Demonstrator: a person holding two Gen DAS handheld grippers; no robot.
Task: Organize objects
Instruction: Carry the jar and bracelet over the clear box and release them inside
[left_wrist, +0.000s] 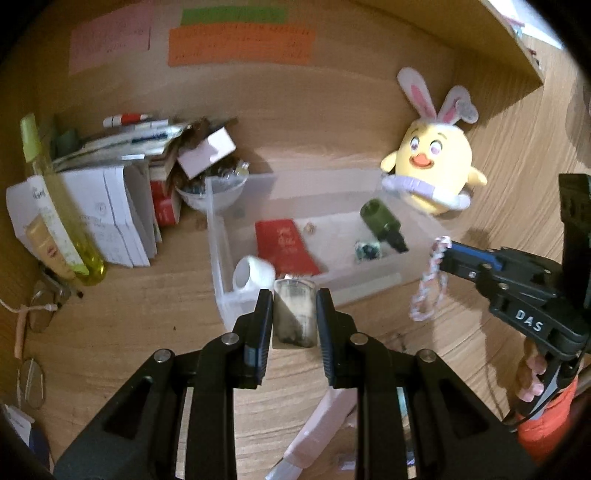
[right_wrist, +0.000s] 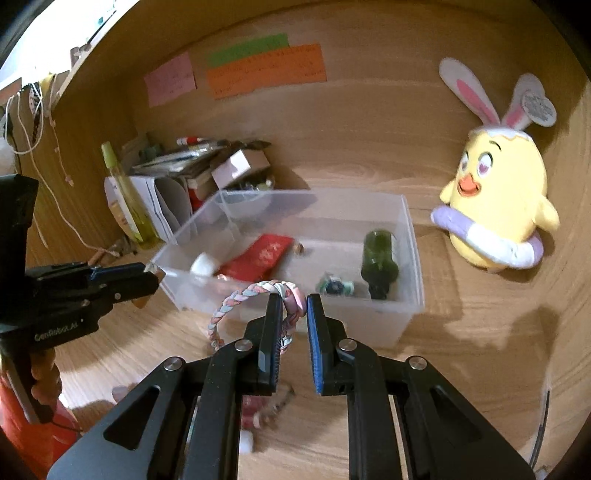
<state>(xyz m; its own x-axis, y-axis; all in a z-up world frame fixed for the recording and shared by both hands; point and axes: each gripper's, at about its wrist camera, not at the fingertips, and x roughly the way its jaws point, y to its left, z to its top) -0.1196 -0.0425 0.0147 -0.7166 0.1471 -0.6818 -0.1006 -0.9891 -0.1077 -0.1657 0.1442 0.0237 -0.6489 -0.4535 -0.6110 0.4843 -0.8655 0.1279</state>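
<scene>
1. Left claw (left_wrist: 294, 314) is clamped on a small clear cup (left_wrist: 295, 317) with dark gunk in the bottom, held up just in front of the near wall of the clear bin (left_wrist: 221, 258). Pads only catch the sides, so if the cup tilts on the way in, that gunk could spill onto the surface (left_wrist: 147, 306) or over the red packet (left_wrist: 284, 243) lying inside.
2. Right claw (right_wrist: 291, 306) is pinched tight on a braided pastel bracelet (right_wrist: 243, 299), which dangles off to the side, over the bin's near edge. Only a thin bit of the braid is caught, so it looks easy to lose. The hanging loop could also snag the rim and drag the bin.
3. Both claws sit close together at the same near edge, so bumping each other seems likely if both go in at once.
4. Near left corner of the bin already has a white tape roll (left_wrist: 253, 275), and the green bottle (left_wrist: 382, 223) lies at the right end. Dropping the cup on the roll would tip it.
5. Plush chick (right_wrist: 498, 206) stands just beside the bin's right end; a wide swing could knock it.
</scene>
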